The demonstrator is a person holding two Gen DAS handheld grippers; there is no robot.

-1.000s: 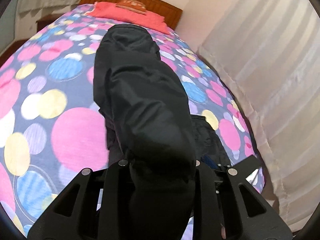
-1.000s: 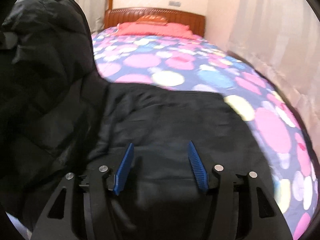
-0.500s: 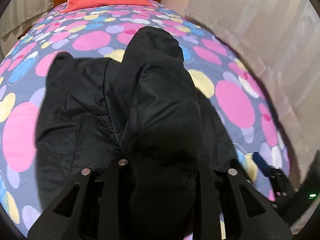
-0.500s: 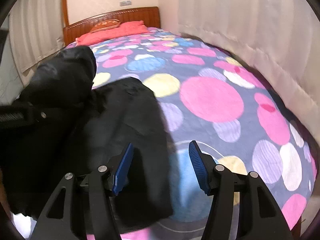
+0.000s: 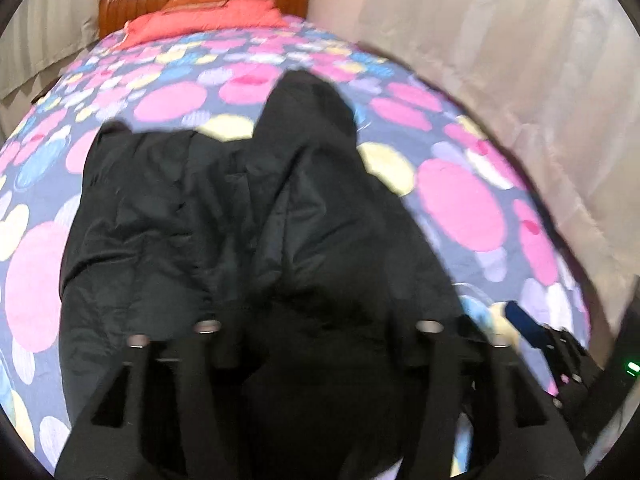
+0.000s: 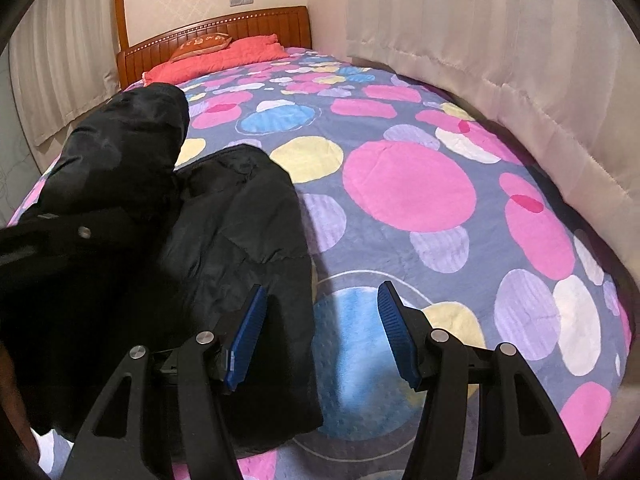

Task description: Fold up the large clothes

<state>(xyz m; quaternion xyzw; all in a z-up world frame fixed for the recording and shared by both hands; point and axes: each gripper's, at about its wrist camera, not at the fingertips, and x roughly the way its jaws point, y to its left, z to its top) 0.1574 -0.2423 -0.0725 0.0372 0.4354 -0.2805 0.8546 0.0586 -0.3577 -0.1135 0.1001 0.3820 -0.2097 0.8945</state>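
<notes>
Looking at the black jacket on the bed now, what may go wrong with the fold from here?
1. The black jacket is bunched, and one puffy part stands up instead of lying flat; it may flop back and undo the fold.
2. The left gripper has just been opening with dark fabric between its fingers, so the cloth might snag when it leaves.
3. The right gripper is open over the jacket's edge and the bedspread; closing there may pinch the bedspread too.
</notes>
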